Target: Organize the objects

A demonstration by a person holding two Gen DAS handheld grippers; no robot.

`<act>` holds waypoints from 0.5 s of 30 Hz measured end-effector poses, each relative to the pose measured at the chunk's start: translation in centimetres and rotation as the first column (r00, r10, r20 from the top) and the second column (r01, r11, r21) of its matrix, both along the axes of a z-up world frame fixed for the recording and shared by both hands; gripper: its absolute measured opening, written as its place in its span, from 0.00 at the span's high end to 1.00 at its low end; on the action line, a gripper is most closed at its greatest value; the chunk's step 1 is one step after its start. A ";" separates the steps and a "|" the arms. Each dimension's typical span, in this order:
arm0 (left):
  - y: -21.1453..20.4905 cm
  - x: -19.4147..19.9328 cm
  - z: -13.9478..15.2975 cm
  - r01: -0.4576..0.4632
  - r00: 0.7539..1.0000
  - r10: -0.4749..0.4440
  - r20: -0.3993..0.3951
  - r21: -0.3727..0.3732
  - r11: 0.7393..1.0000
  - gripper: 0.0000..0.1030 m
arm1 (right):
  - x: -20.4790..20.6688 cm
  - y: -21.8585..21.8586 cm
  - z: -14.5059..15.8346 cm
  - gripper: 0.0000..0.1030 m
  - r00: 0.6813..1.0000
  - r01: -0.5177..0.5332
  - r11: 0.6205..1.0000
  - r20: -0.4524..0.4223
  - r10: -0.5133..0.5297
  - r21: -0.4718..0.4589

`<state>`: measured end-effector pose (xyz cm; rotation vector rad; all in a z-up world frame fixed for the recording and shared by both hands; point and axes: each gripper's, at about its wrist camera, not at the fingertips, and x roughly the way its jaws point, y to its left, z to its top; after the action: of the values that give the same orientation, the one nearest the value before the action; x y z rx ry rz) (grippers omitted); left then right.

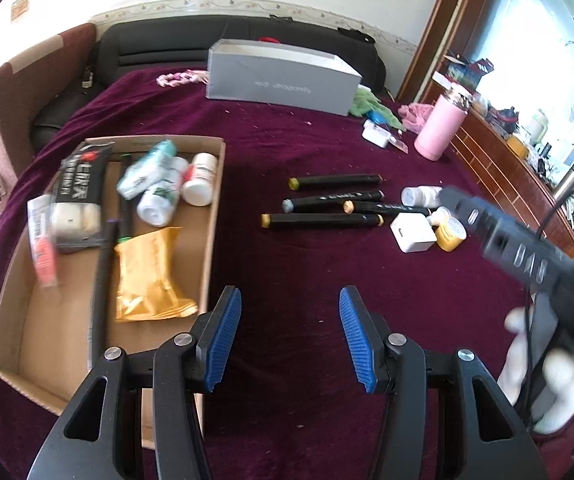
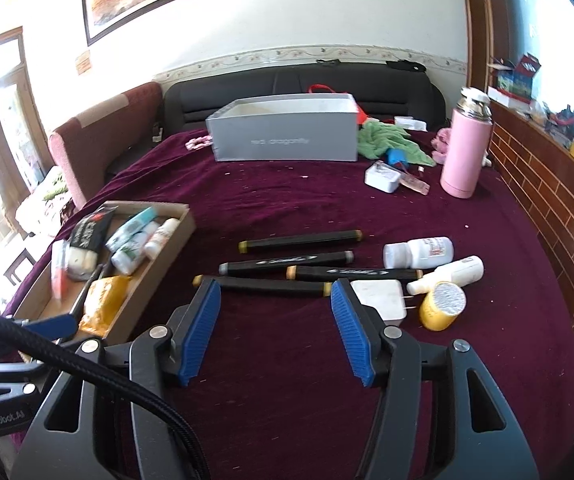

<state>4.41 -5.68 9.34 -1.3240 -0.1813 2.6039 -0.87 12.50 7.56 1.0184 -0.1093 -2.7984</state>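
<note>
Four black markers [image 2: 301,240] lying in loose rows on the purple cloth [image 2: 287,360], mid-table, beside a white charger [image 2: 379,298], two white bottles [image 2: 419,252] and one yellow jar [image 2: 443,306]. To the left, one cardboard tray [image 1: 207,240] holding a black tube [image 1: 77,192], a yellow packet [image 1: 147,276], several small bottles [image 1: 199,178] and more markers. Left gripper [image 1: 290,336] spread wide, empty, hovering near the tray's edge; right gripper [image 2: 275,330] likewise spread, empty, just short of the nearest marker. Farther back, one grey box [image 2: 287,136] and one pink flask [image 2: 465,152].
</note>
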 end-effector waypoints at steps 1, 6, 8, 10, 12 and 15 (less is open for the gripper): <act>0.3 -0.1 -0.1 0.005 1.000 -0.005 0.003 -0.001 1.000 0.56 | -0.5 1.5 0.0 0.45 0.999 0.032 0.999 -0.002 -0.032 -0.020; 2.3 -1.6 -0.9 0.037 0.999 -0.038 0.027 0.010 0.999 0.56 | -2.9 9.6 0.0 0.44 0.977 0.211 0.968 0.008 -0.212 -0.138; 3.3 -2.3 -1.2 0.055 0.998 -0.055 0.023 0.002 0.998 0.56 | -3.4 12.7 -0.5 0.44 0.961 0.274 0.944 0.008 -0.277 -0.183; 4.4 -3.1 -1.5 0.075 0.997 -0.075 0.013 -0.005 0.997 0.56 | -3.3 14.8 -1.1 0.44 0.949 0.309 0.922 0.008 -0.316 -0.233; 5.2 -4.6 -1.9 0.081 0.997 -0.081 0.006 -0.010 0.997 0.56 | -3.3 16.5 -2.0 0.44 0.936 0.342 0.897 0.023 -0.350 -0.281; 5.5 -7.7 -2.7 0.037 0.999 -0.037 0.004 0.001 0.999 0.56 | -3.4 18.0 -3.1 0.43 0.929 0.366 0.873 0.070 -0.364 -0.322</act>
<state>-3.29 -0.15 6.69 -1.3194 -0.1576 2.5701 -4.28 30.47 4.45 1.0088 -0.8274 -2.9490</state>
